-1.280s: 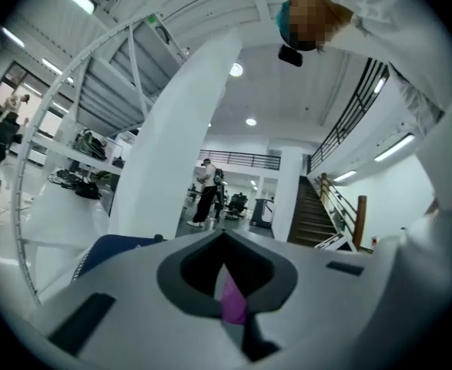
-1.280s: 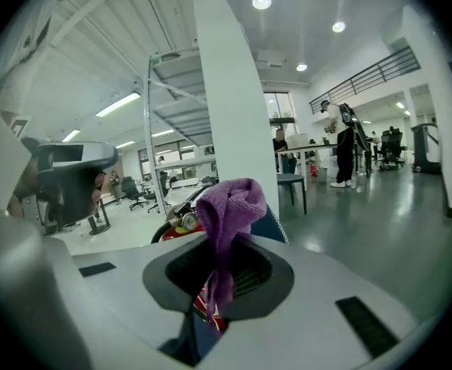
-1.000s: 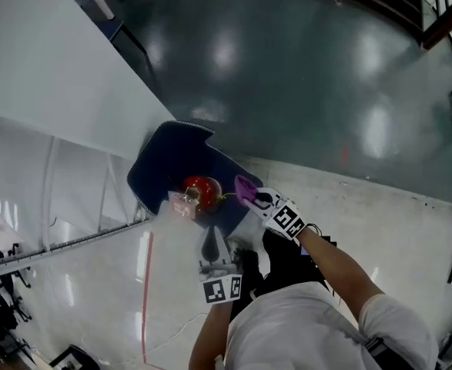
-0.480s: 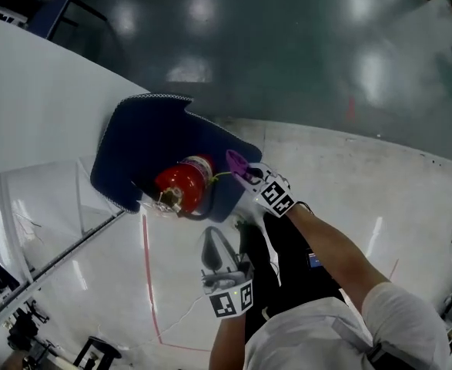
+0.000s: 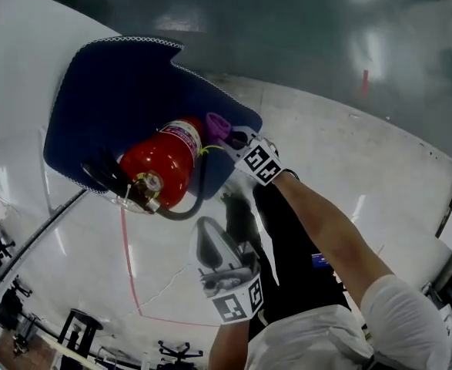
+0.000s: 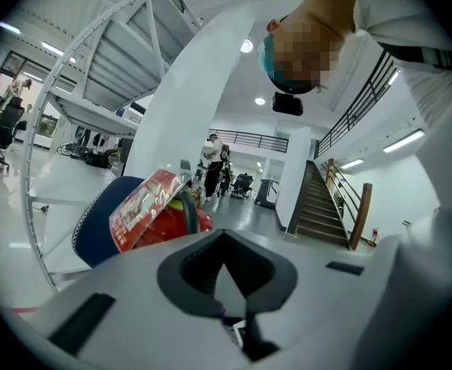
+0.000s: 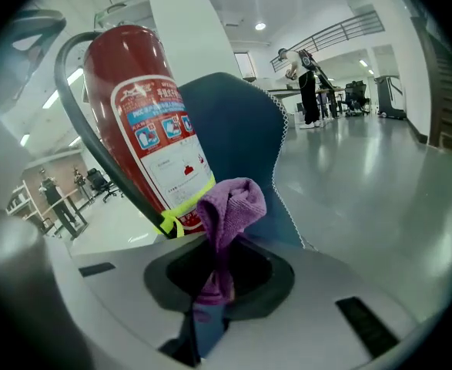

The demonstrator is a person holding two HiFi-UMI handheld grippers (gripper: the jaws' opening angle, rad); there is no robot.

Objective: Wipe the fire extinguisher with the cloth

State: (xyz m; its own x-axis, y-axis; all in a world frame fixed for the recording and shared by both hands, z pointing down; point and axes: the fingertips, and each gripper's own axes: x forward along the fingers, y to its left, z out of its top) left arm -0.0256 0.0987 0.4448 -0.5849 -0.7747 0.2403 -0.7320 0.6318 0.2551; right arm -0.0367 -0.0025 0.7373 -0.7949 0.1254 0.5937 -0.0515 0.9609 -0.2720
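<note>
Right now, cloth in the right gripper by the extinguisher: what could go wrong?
1. The fire extinguisher stands free on the blue mat; the left gripper is off it, so a wipe may tip it.
2. Only a small tuft of purple cloth sticks out of the right gripper; the jaws may scrape the label.
3. The black hose beside the cloth may snag.

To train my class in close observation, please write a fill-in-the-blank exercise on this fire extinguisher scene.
The right gripper is shut on a ___ cloth.
The fire extinguisher rests on a dark ___ mat.
Its hose is ___.
The left gripper holds ___.
Missing words: purple; blue; black; nothing.
</note>
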